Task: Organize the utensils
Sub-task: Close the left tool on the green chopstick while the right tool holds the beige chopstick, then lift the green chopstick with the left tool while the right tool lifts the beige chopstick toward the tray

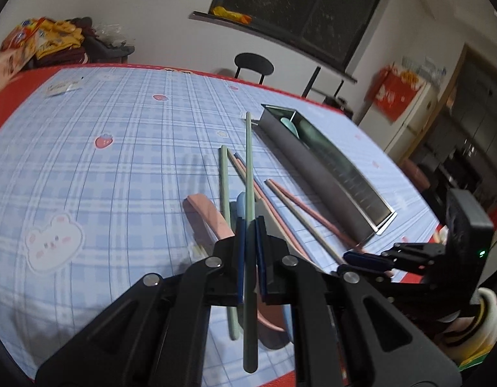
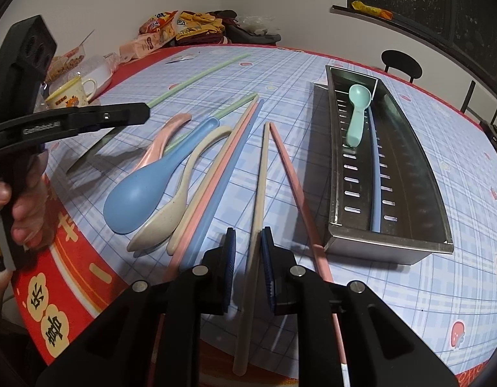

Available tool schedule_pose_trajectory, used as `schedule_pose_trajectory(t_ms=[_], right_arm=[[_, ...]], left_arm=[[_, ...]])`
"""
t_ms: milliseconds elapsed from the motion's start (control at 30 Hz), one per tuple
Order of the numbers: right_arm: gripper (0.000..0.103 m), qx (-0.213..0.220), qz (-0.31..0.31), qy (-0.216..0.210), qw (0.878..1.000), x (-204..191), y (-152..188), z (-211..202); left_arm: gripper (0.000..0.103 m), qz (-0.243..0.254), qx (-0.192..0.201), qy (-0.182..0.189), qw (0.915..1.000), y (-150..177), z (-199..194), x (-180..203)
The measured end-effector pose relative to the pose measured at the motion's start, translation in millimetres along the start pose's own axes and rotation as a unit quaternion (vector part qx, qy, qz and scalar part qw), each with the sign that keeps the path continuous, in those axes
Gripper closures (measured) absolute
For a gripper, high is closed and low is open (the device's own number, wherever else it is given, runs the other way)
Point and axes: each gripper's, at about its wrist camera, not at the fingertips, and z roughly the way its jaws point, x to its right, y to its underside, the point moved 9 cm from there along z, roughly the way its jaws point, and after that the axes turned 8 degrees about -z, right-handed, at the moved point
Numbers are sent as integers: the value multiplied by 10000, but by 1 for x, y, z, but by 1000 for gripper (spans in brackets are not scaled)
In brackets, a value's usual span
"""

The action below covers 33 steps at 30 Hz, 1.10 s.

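A plaid tablecloth [image 2: 393, 290] with a red border covers the table, and the utensils lie close to its near edge, where the red band curves under both tongs. Beyond the left gripper [image 1: 250, 222] a broad stretch of bare cloth runs toward the far edge; to the right of the right gripper [image 2: 248, 235] more bare cloth lies past the steel tray [image 2: 438, 174].

The left gripper is clamped on a green chopstick [image 1: 248, 161], lifted clear of the cloth and pointing forward past the jaws, with its tail hanging below them. A second green chopstick [image 1: 224, 187] lies on the cloth just left of the held one. The tray stands ahead and to the right of these tongs, its far end near the chopstick's tip.

The right gripper's jaws stand narrow around a beige chopstick [image 2: 259, 187], which runs forward between the pads [image 2: 267, 258]; whether the pads press on it cannot be told. A pink chopstick [image 2: 293, 180] lies just right of it, between the tongs and the tray.

Only the right wrist view looks into the tray, where a teal spoon [image 2: 356, 113] and a blue chopstick [image 2: 375, 174] lie on the slotted floor. It also shows a blue spoon [image 2: 142, 187], a beige spoon [image 2: 171, 213] and a pink spoon [image 2: 161, 142] left of the tongs, plus the person's hand [image 2: 26, 200] on the other gripper.
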Motion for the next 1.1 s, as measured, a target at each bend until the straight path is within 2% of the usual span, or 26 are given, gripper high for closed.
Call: schedule_pose_trajectory(t_ms=[233, 300, 467, 767, 1100], right_arm=[[87, -12, -98, 175, 9998, -1, -1, 0], [95, -6, -131, 186, 9997, -2, -2, 0], [96, 17, -80, 259, 9996, 1, -2, -1], [96, 624, 266, 122, 9976, 14, -7, -24], [97, 873, 417, -31, 9953, 18, -8, -34]], left_arm=[[92, -128, 194, 119, 9997, 6, -13, -1], [93, -136, 226, 140, 9996, 9, -15, 0], [93, -225, 250, 184, 9993, 16, -17, -4], [92, -84, 293, 145, 9994, 18, -17, 0], [92, -244, 434, 86, 9987, 13, -21, -8]])
